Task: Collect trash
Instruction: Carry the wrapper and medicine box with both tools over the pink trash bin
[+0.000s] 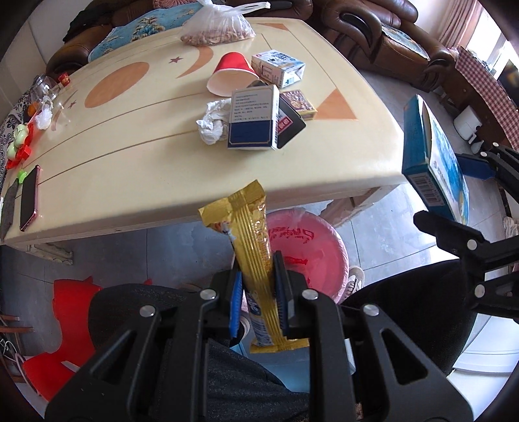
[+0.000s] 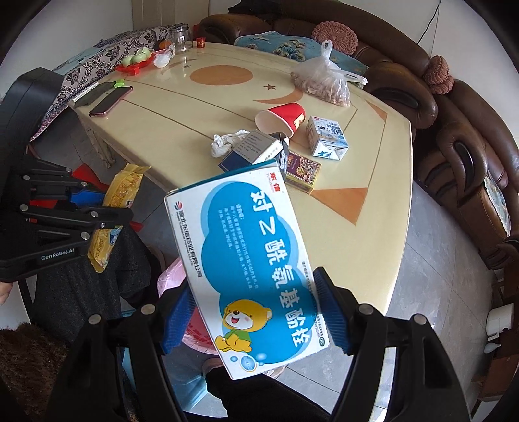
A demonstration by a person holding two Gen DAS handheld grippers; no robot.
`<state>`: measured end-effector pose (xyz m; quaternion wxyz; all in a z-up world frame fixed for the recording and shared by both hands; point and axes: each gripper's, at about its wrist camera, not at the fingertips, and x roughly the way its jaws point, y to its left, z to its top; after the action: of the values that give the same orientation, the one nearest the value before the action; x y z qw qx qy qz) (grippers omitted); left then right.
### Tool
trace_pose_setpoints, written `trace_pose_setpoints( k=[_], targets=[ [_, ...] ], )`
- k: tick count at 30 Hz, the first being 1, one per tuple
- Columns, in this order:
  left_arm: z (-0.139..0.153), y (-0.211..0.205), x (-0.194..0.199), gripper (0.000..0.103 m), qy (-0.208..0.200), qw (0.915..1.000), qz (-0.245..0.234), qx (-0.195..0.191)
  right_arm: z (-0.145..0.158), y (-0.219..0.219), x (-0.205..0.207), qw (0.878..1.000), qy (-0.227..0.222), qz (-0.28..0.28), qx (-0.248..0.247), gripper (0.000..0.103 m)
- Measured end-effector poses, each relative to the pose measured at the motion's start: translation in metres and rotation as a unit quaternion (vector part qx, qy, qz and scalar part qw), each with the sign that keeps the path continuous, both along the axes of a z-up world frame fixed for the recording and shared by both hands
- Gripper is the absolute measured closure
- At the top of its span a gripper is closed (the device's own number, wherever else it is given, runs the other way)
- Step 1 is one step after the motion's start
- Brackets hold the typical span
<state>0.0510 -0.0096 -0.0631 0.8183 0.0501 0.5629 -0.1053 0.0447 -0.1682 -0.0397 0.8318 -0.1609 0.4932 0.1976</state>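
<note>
Behind blue box (image 2: pixel 256 269), pink bin (image 2: pixel 172 276) mostly hidden; right tool (image 2: pixel 256 311) clamps box.

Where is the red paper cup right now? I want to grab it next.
The red paper cup lies tipped on its side on the table, between the milk carton and the crumpled tissue.

A pink-edged smartphone (image 1: pixel 29 198) is laid flat near the cream table's (image 1: pixel 129 181) left edge, beside a red tray of green fruit (image 2: pixel 138 60) and a glass jar (image 2: pixel 180 37). A tied clear bag of peanuts (image 1: pixel 220 27) is set at the far edge, before a brown leather sofa (image 2: pixel 454 130) with a blue floral cushion (image 2: pixel 275 43). A red plastic stool (image 1: pixel 65 311) is seen on the grey tiled floor.
</note>
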Motion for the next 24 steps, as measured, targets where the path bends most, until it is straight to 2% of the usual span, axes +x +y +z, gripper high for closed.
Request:
trace_pose_setpoints(
  k=[6, 14, 24],
  targets=[
    [-0.026, -0.010, -0.013, 0.085, 0.011, 0.9995, -0.029, -0.001, -0.022, 0.002, -0.019, 1.000, -0.009, -0.012, -0.003, 0.035],
    [-0.061, -0.021, -0.021, 0.085, 0.024, 0.9975, -0.063, -0.021, -0.058, 0.007, -0.034, 1.000, -0.006, -0.030, 0.005, 0.035],
    [-0.119, -0.035, -0.013, 0.085, 0.067, 0.9930, -0.095, -0.021, -0.113, 0.006, -0.030, 0.996, 0.009, -0.078, 0.032, 0.035]
  ],
)
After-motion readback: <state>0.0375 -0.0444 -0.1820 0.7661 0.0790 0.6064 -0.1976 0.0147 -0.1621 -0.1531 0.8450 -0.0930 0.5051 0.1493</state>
